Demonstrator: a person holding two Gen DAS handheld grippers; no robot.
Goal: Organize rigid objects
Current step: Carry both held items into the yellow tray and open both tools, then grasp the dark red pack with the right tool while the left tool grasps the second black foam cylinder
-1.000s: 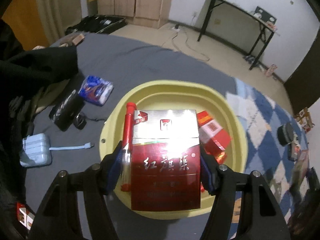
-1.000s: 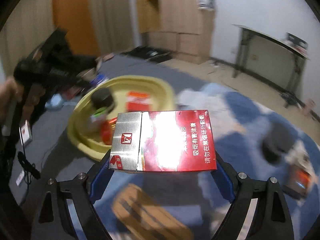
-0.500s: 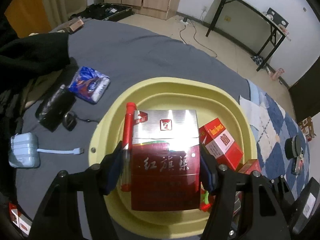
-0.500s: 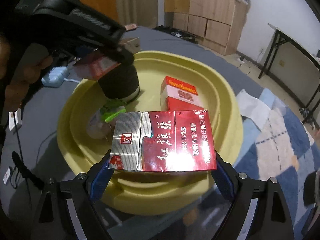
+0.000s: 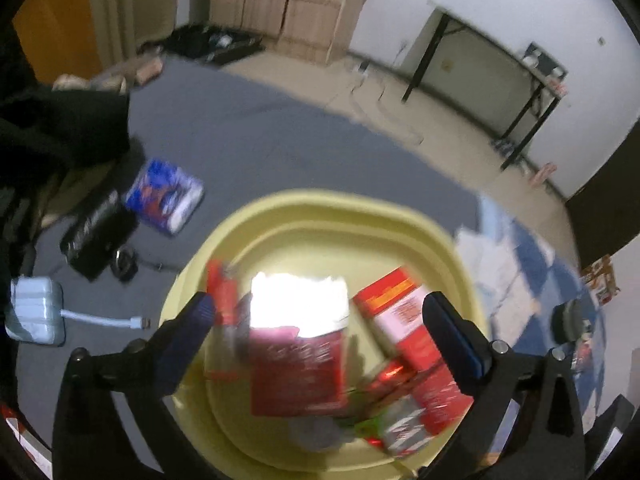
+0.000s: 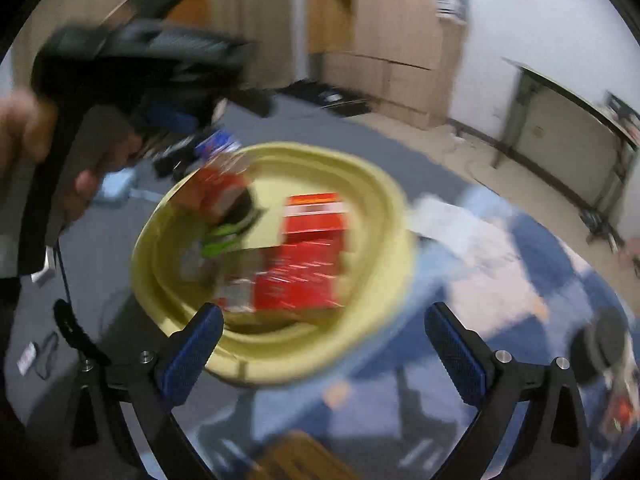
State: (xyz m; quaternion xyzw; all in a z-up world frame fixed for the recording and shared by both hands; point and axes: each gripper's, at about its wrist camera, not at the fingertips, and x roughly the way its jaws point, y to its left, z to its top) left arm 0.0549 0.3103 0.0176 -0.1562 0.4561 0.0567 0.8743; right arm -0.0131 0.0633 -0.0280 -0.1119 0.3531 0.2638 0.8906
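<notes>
Left wrist view. The left gripper stands with its blue-padded jaws spread wide and nothing between them touching either pad. Directly below it sits the round pale-yellow plastic basin on a grey cloth surface. Inside the basin, the red and silver cigarette pack lies flat between the two jaws, apart from both, its upper part washed out by glare. At 9 o'clock of that pack lies a red cylindrical lighter, close to the left pad. At 3 o'clock lies a red and white carton, and at 5 o'clock a blurred heap of red packs and a green item, too smeared to identify. Outside the basin, at 10 o'clock, lie a blue and white packet, a black case and a pale-blue power bank with cable.

Right wrist view. The right gripper is likewise parted wide and empty. The yellow basin lies ahead of it at 12 o'clock, its near rim between the pads. A second red cigarette pack rests inside, beyond the fingertips, heavily blurred. A person's hand at 10 o'clock holds the other black gripper above the basin's far-left rim. A blue checked cloth lies at 3 o'clock.
</notes>
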